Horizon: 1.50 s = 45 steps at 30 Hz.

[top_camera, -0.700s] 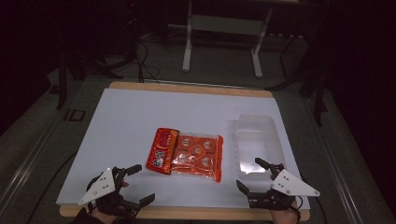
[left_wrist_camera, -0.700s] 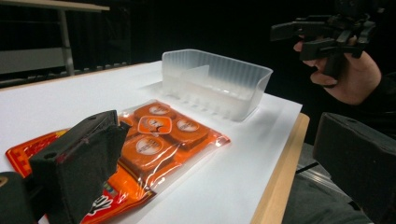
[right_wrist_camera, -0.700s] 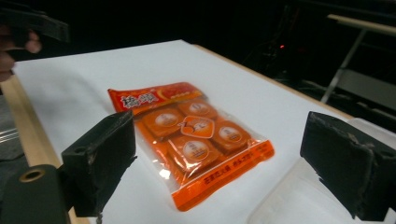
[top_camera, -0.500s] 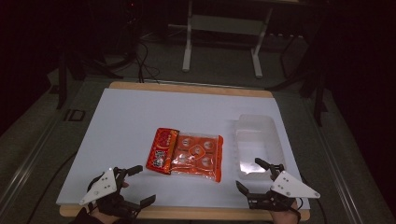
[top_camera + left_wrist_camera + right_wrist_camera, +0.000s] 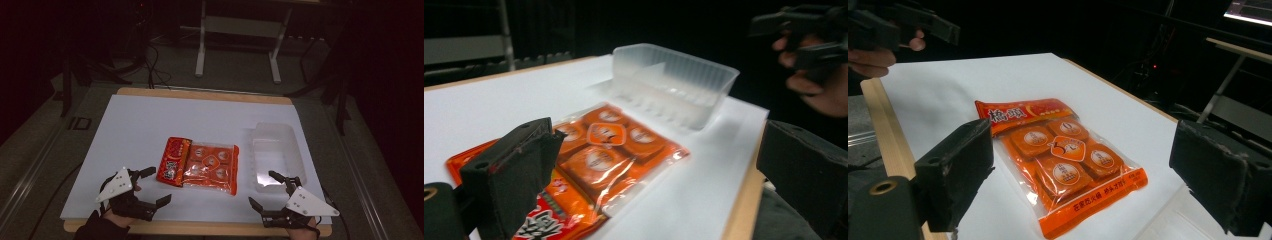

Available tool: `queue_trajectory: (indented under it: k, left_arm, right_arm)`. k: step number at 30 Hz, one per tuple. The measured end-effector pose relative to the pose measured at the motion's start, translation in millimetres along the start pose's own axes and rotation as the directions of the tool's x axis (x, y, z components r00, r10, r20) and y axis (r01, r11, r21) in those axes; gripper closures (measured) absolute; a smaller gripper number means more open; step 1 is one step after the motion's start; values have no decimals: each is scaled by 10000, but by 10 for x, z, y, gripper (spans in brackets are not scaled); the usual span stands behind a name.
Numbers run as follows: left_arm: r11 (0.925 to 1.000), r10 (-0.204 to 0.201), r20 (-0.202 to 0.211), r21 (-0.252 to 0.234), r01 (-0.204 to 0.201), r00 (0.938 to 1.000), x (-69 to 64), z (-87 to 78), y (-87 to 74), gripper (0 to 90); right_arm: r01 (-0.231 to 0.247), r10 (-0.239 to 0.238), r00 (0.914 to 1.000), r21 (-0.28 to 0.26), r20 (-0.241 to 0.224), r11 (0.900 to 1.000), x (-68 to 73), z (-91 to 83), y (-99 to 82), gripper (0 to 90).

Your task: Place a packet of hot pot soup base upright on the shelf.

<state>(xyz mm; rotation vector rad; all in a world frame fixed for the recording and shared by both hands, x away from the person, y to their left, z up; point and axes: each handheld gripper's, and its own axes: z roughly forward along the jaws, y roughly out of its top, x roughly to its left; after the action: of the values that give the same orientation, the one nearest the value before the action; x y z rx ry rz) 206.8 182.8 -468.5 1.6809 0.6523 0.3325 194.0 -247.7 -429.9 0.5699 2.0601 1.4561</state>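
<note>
Fingers of the left gripper gape wide and empty over the near left edge of the white table, which stands in a dark room with a metal stand behind. To its right lies the orange snack packet, flat at mid-table, then the clear plastic tray. Farthest right, the right gripper hangs low at the near edge, equally wide and empty.

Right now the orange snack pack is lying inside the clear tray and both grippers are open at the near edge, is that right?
Not quite. The snack pack lies flat on the white table beside the clear tray, not inside it, as the high view shows. Both the left gripper and right gripper are open at the near edge.
</note>
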Motion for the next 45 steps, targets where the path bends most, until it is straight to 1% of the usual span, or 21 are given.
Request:
queue_trajectory:
  k: [9, 10, 12, 14, 15, 16, 18, 19, 20, 22, 24, 25, 26, 28, 30, 31, 35, 37, 39, 41, 45]
  left_arm:
    - [9888, -502, -986, 1350, 634, 9939, 247, 242, -48, 51]
    - [9773, -822, -1266, 1840, 1048, 9885, 313, 307, -111, 56]
    - [9758, -940, -1367, 1838, 1185, 9861, 332, 319, -135, 57]
    - [9600, -1415, -1863, 2138, 1807, 9723, 408, 362, -213, 58]
    - [9600, -1415, -1863, 2138, 1807, 9723, 408, 362, -213, 68]
    - [9433, -1813, -2085, 2395, 2299, 9611, 464, 390, -260, 70]
    - [9270, -2260, -2267, 2487, 2806, 9474, 522, 408, -308, 102]
    - [9270, -2260, -2267, 2487, 2806, 9474, 522, 408, -308, 108]
    - [9074, -2553, -2562, 2694, 3225, 9323, 574, 440, -347, 110]
    - [8919, -2730, -2736, 2874, 3493, 9223, 608, 471, -378, 130]
    - [8846, -2833, -2772, 2942, 3618, 9181, 623, 486, -391, 133]
    - [8649, -3027, -2878, 3176, 3887, 9086, 647, 515, -415, 142]
    - [8649, -3027, -2878, 3176, 3887, 9086, 647, 515, -415, 148]
    - [8422, -3294, -3012, 3347, 4227, 8948, 659, 546, -449, 168]
    - [8402, -3324, -3040, 3346, 4268, 8928, 659, 549, -453, 175]
    - [8308, -3409, -3185, 3383, 4420, 8845, 660, 561, -466, 184]
    - [8231, -3624, -3227, 3293, 4627, 8744, 667, 566, -473, 211]
    - [8169, -3827, -3295, 3157, 4827, 8631, 673, 561, -477, 239]
    - [8146, -3934, -3204, 3132, 4883, 8618, 680, 556, -481, 288]
    - [8032, -4252, -2977, 3113, 5079, 8547, 690, 559, -487, 327]
    - [8059, -4296, -2845, 3074, 5060, 8570, 675, 575, -495, 376]
  right_arm:
    - [65, -65, 10000, 111, -6, 9999, 15, 13, -1, 103]
    - [64, -63, 10000, 115, -28, 9999, 17, 13, -1, 103]
    - [99, -99, 9999, 129, -18, 9999, 18, 20, -4, 103]
    - [89, -88, 9999, 166, -74, 9998, 19, 26, -7, 103]
    - [89, -88, 9999, 166, -74, 9998, 19, 26, -7, 103]
    - [102, -100, 9999, 194, -96, 9998, 25, 31, -8, 103]
    - [103, -101, 9999, 197, -117, 9998, 29, 37, -10, 103]
    - [102, -99, 9999, 208, -142, 9997, 30, 40, -11, 103]
    - [76, -72, 9998, 226, -180, 9997, 30, 44, -13, 103]
    - [108, -103, 9997, 257, -207, 9996, 29, 49, -15, 103]
    - [124, -118, 9997, 271, -223, 9996, 31, 50, -15, 103]
    - [147, -141, 9996, 262, -242, 9995, 36, 50, -15, 103]
    - [147, -141, 9996, 252, -246, 9996, 36, 50, -14, 103]
    - [148, -141, 9996, 249, -251, 9996, 36, 50, -14, 103]
    - [152, -146, 9995, 249, -265, 9996, 34, 50, -16, 103]
    - [152, -146, 9995, 248, -281, 9996, 35, 51, -16, 103]
    - [140, -133, 9995, 242, -276, 9996, 42, 48, -13, 103]
    - [161, -155, 9995, 225, -291, 9996, 40, 49, -11, 103]
    - [164, -157, 9994, 235, -300, 9996, 38, 51, -14, 103]
    - [160, -153, 9994, 236, -297, 9996, 38, 51, -14, 104]
    - [156, -149, 9994, 235, -312, 9996, 37, 54, -14, 104]
